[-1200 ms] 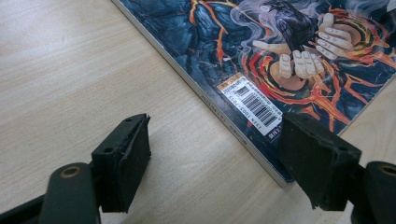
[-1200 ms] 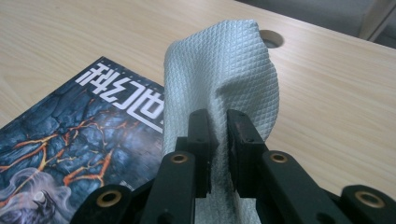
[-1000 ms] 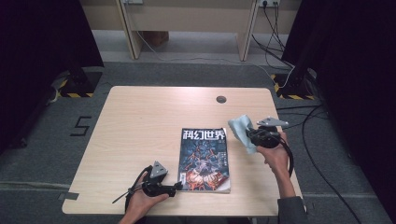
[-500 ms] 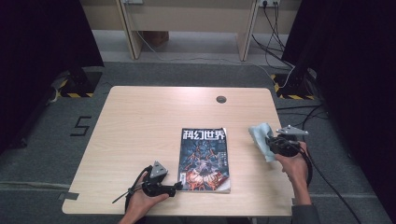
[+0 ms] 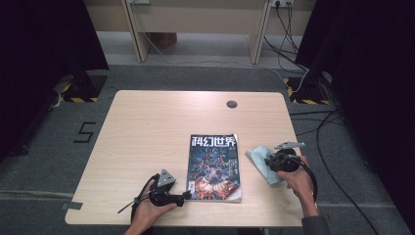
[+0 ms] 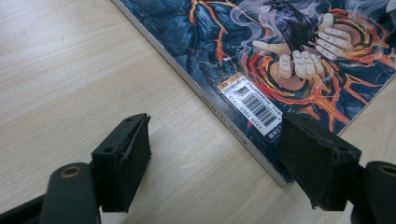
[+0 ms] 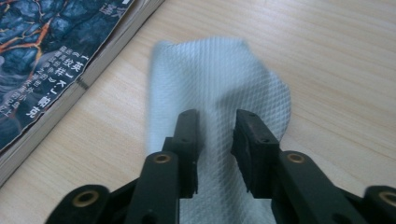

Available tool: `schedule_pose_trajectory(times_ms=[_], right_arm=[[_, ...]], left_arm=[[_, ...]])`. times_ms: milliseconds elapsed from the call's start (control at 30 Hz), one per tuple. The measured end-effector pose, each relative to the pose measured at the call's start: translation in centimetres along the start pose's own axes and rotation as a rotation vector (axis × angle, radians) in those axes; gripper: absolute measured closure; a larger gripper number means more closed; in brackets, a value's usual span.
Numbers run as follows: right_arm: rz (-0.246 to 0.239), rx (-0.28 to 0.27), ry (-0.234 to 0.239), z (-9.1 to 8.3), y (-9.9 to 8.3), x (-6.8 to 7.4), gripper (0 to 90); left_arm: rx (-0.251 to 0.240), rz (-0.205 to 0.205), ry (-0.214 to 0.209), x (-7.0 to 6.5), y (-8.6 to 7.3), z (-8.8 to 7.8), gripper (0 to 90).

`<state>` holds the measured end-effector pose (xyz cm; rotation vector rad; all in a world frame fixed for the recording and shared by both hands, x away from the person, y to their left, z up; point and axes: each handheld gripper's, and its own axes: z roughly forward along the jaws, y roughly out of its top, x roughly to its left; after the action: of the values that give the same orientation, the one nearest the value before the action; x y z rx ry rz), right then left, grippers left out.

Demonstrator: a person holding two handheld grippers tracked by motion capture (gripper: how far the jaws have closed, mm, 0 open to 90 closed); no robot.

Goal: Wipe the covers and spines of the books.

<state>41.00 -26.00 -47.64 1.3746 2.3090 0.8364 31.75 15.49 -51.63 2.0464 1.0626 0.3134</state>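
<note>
A magazine with a dark blue illustrated cover [image 5: 214, 166] lies on the near middle of the wooden table [image 5: 147, 127]. My left gripper [image 5: 183, 196] rests at its near left corner. Its jaws stand wide open [image 6: 219, 135], one pad on bare wood and the other beside the magazine's spine [image 6: 289, 56], not pressing it. Right of the magazine lies a pale blue cloth [image 5: 259, 159] with my right gripper [image 5: 268, 162] low over it. The right jaws [image 7: 217, 121] have just been opening. They stand slightly apart with the cloth [image 7: 219, 79] under and between them, and the pads are off it.
A round cable hole [image 5: 231, 104] sits in the tabletop near the far edge. The magazine's edge [image 7: 42, 60] lies close to the left of the cloth. Cables run over the floor to the right of the table [image 5: 337, 161].
My right hand carried the cloth rightward off the magazine's edge and down to the table, and its jaws parted. The left gripper and the magazine stayed put.
</note>
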Motion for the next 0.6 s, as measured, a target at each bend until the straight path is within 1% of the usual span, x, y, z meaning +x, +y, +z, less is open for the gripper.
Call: schedule_pose_trajectory(times_ms=[67,133,200,300,400,500,533,600], right_arm=[[-0.008,0.029,0.020,0.3,-0.1,0.0,60.9],[0.003,0.024,0.015,0.4,-0.1,0.0,55.9],[0.017,0.010,0.006,0.2,0.0,-0.1,52.0],[0.011,-0.009,0.010,-0.2,0.3,0.1,48.1],[0.012,-0.029,0.015,-0.3,0.5,0.5,45.0],[-0.009,-0.050,0.026,-0.1,0.9,1.0,43.2],[-0.011,-0.048,0.034,-0.1,1.0,1.3,43.1],[-0.051,-0.055,0.058,0.0,1.2,1.8,42.4]], left_arm=[[0.000,0.000,0.000,0.0,0.0,0.0,24.6],[0.000,0.001,0.000,0.0,0.0,0.0,24.6],[0.001,0.001,-0.001,0.0,0.0,0.0,24.6],[0.000,0.000,0.000,0.0,0.0,0.0,24.6],[0.000,0.000,-0.001,0.0,0.0,0.0,24.6],[0.001,0.000,0.000,0.0,0.0,0.0,24.7],[0.000,0.000,0.000,0.0,0.0,0.0,24.6],[0.000,0.000,0.000,0.0,0.0,0.0,24.6]])
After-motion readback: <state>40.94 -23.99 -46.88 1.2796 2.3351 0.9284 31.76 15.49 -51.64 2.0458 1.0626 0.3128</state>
